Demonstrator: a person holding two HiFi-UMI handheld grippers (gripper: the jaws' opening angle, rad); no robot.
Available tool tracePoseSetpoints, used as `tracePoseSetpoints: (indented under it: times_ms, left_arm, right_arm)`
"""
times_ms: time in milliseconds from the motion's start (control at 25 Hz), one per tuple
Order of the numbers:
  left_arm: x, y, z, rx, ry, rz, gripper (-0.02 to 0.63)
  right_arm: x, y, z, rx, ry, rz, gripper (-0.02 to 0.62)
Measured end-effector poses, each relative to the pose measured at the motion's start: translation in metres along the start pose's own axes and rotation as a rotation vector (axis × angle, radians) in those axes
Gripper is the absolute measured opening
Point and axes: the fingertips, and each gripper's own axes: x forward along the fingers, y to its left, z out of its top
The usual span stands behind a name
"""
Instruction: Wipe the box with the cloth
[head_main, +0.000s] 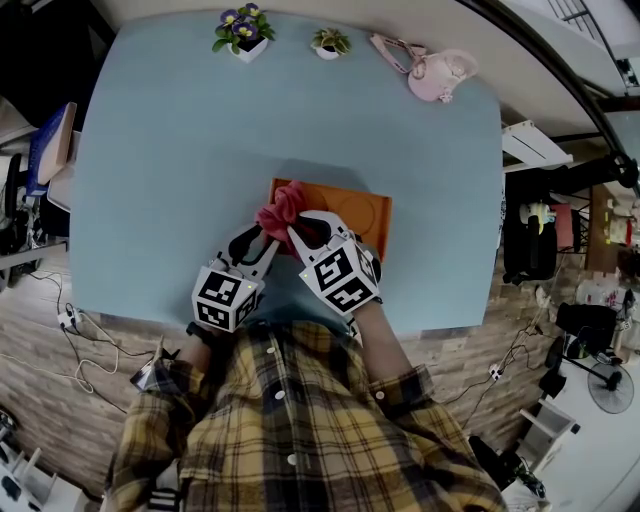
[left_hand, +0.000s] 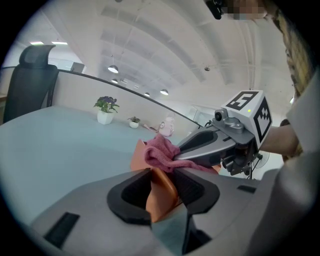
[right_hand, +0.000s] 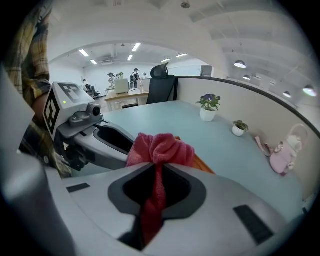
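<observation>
**At the Near Table Edge: Box Braced, Cloth Applied**

At the bottom of the head view, the operator's checked shirt fills the frame, and both grippers extend up-frame from it. The left gripper (head_main: 262, 240) has its jaws clamped on the near rim of the orange box (head_main: 350, 212). This grip probably braces the box against sliding under wiping pressure. The right gripper (head_main: 300, 230) is closed on the red cloth (head_main: 283, 207), and a bunched wad protrudes past the jaw tips to serve as the wiping pad. The wad sits over the box's left end, at frame centre. The box lies on the blue table (head_main: 200, 150), just beyond the near edge. Two potted plants (head_main: 242, 30) and a pink bag (head_main: 440, 75) stand along the top of the frame, well apart from the work.
</observation>
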Motion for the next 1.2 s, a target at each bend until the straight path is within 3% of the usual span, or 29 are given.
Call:
tracePoseSetpoints:
  times_ms: [680, 1200]
  left_arm:
    - [0.001, 0.001, 0.000, -0.008, 0.002, -0.001, 0.139]
    - [0.001, 0.001, 0.000, -0.006, -0.004, -0.004, 0.138]
  right_arm:
    - [-0.025, -0.027, -0.031, -0.059, 0.109, -0.112, 0.049]
    - [-0.057, -0.058, -0.074, -0.030, 0.203, -0.221, 0.049]
